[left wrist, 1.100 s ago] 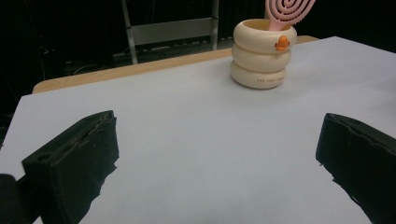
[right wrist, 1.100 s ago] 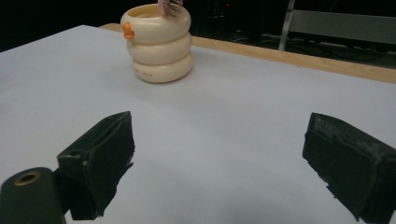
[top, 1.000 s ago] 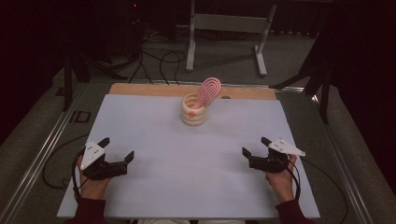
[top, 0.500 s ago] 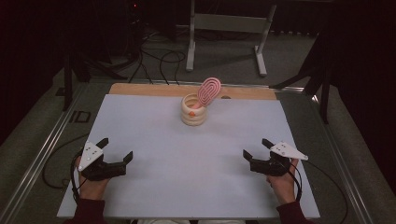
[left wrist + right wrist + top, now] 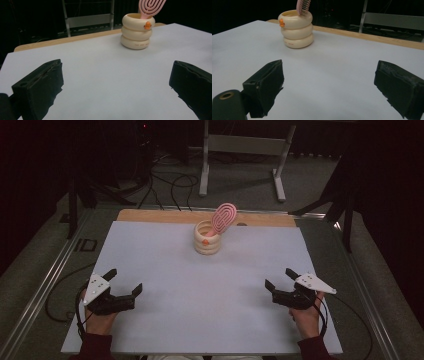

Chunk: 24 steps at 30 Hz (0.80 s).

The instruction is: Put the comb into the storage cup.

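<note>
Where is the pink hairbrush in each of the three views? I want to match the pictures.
High view: the pink hairbrush stands in the cream ringed holder, far centre of the table.
Left gripper view: top right, head cut by the frame.
Right gripper view: top, left of centre, bristles visible.
Shared landmark: the holder's orange mark.

A lab or recording studio: a white table [image 5: 150, 270] stands on a metal frame [image 5: 42, 285], black curtains hang all around, cables [image 5: 165, 185] trail over the grey floor, and a metal stand [image 5: 245, 150] sits at the far side.
</note>
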Each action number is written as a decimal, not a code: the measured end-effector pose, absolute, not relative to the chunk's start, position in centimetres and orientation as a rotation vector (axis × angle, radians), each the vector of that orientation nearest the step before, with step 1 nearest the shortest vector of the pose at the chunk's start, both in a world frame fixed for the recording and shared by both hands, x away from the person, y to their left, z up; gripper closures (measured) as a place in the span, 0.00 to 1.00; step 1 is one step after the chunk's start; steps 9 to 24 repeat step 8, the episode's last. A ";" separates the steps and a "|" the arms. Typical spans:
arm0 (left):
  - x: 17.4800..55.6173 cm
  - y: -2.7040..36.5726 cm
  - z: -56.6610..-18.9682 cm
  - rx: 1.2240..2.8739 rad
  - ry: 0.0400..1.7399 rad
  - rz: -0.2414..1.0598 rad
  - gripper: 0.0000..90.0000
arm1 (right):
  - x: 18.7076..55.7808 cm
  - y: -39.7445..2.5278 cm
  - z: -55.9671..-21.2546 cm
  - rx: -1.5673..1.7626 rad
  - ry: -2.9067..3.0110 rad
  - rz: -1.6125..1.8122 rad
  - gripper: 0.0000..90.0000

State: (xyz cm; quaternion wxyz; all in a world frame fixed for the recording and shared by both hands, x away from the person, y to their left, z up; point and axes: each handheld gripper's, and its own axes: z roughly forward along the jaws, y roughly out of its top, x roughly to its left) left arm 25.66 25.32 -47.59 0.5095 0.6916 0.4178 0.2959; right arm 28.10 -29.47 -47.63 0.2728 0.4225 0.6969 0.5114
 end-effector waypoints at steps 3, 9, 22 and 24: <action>25.7 25.1 -47.7 1.674 1.001 0.711 0.00 | 28.0 -29.7 -47.6 1.133 1.871 1.375 0.10; 25.8 24.8 -47.9 1.692 1.001 0.707 0.00 | 27.9 -29.7 -47.7 1.122 1.874 1.356 0.10; 25.8 24.8 -47.9 1.692 1.001 0.707 0.00 | 27.9 -29.7 -47.7 1.122 1.874 1.356 0.10; 25.8 24.8 -47.9 1.692 1.001 0.707 0.00 | 27.9 -29.7 -47.7 1.122 1.874 1.356 0.10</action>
